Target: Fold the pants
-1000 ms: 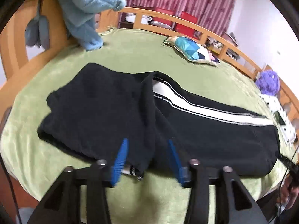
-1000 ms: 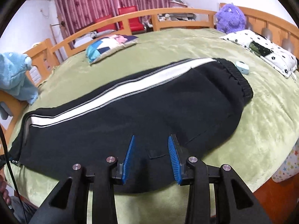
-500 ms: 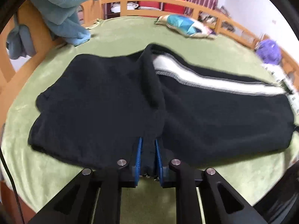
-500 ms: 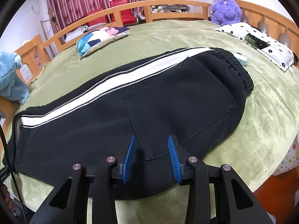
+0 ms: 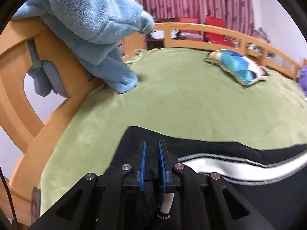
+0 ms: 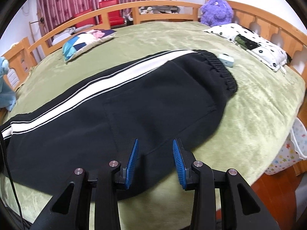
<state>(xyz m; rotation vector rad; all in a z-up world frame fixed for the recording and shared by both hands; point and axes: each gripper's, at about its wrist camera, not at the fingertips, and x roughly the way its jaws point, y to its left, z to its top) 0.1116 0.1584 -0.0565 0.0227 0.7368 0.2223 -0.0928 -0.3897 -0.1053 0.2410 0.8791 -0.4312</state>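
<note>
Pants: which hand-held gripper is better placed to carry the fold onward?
Left. The left hand-held gripper is shut on the pants, black fabric pinched between its pads. The right hand-held gripper hangs open over them.

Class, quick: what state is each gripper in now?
Left gripper: shut on the pants.
Right gripper: open, holding nothing.

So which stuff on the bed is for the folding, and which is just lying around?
For the folding:
- black pants
- left gripper, shut on the pants
- right gripper, open above them

Just lying around:
- blue plush blanket
- patterned cushion
- purple plush toy
- spotted pillow
</note>
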